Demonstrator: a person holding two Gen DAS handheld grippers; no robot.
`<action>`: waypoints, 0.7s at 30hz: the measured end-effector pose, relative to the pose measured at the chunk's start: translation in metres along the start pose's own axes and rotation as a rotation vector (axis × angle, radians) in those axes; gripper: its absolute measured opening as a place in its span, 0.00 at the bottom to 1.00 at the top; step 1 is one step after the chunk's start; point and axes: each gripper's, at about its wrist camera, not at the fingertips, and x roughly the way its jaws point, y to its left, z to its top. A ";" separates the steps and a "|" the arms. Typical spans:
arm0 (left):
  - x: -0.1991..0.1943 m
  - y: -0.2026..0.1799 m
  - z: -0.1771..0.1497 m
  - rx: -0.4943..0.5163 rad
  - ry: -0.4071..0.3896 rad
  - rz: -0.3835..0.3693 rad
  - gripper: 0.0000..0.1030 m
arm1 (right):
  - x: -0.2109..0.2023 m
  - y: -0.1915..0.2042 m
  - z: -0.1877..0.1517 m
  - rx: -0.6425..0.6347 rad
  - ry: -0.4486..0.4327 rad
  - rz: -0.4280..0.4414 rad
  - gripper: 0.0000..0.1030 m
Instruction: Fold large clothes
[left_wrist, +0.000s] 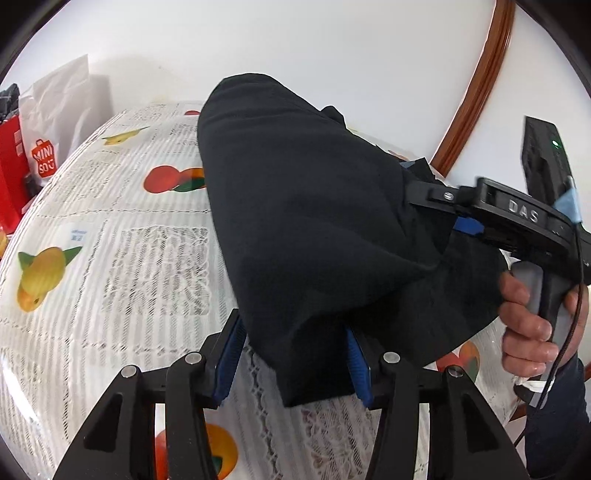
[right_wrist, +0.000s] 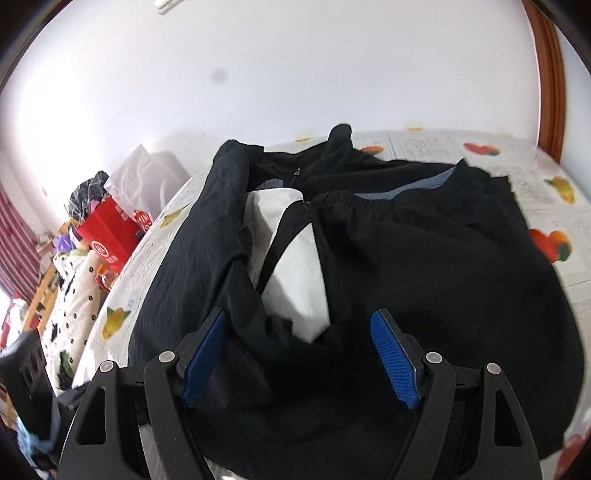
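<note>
A large black jacket (right_wrist: 424, 266) with a white lining (right_wrist: 295, 269) lies bunched on the fruit-print tablecloth (right_wrist: 517, 170). In the left wrist view a black sleeve or flap (left_wrist: 295, 221) drapes between the wide-apart blue pads of my left gripper (left_wrist: 293, 354), which do not clamp it. My right gripper (right_wrist: 303, 354) is open over the jacket's near edge. It also shows in the left wrist view (left_wrist: 443, 206), with its fingers pushed into the black cloth and hidden there.
A red and white MINISO bag (left_wrist: 42, 158) stands at the table's far left. Red bags and spotted cloth (right_wrist: 74, 280) pile up off the table's left side. A white wall and a brown door frame (left_wrist: 476, 85) stand behind.
</note>
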 end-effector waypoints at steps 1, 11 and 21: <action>0.003 -0.001 0.001 0.006 0.005 0.007 0.49 | 0.003 0.001 0.001 0.005 0.004 0.008 0.76; 0.013 -0.010 0.003 0.049 0.011 0.042 0.49 | 0.027 0.012 0.007 -0.024 0.022 0.014 0.35; 0.020 -0.019 0.001 0.077 0.001 0.112 0.50 | -0.053 0.023 0.010 -0.130 -0.214 0.065 0.12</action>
